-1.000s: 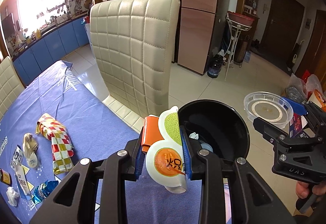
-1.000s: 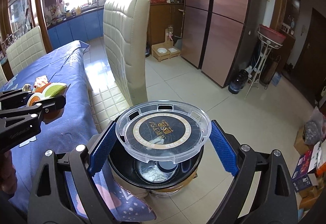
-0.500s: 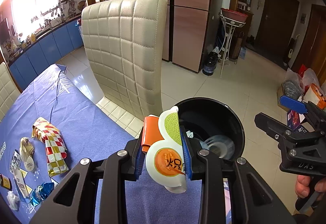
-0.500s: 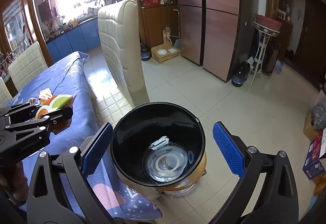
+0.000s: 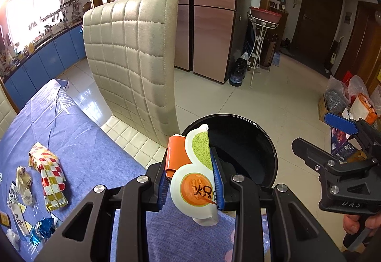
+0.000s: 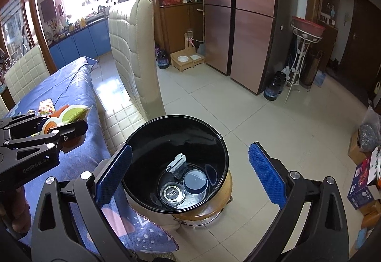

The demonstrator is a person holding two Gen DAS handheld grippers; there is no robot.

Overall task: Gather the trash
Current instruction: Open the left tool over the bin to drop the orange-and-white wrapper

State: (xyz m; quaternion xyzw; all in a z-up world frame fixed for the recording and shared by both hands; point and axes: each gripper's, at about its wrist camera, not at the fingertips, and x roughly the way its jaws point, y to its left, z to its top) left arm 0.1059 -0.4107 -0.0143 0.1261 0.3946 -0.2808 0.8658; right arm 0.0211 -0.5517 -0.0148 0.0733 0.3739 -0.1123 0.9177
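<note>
My left gripper [image 5: 189, 159] is shut on a white snack wrapper [image 5: 193, 181] printed with a green melon and an orange disc. It holds the wrapper over the table edge, just short of the black bin [image 5: 238, 143]. Seen from the right wrist, that wrapper [image 6: 71, 113] sticks out of the left gripper [image 6: 69, 124] to the left of the bin [image 6: 147, 143]. My right gripper [image 6: 190, 175] hovers above the bin mouth, jaws wide open with nothing between them. A clear round lid [image 6: 172, 193] lies at the bin's bottom among other trash.
A cream quilted chair [image 5: 133, 59] stands against the table beside the bin. On the blue tablecloth [image 5: 83, 143] lie a red-and-yellow checked wrapper [image 5: 48, 174], a blue foil wrapper [image 5: 42, 232] and small packets [image 5: 23, 181]. Boxes and bags [image 6: 364, 176] sit on the tiled floor at right.
The clear lid left the right gripper's jaws and dropped to the bottom of the bin; those jaws spread wider. My left gripper edged toward the bin with the wrapper.
</note>
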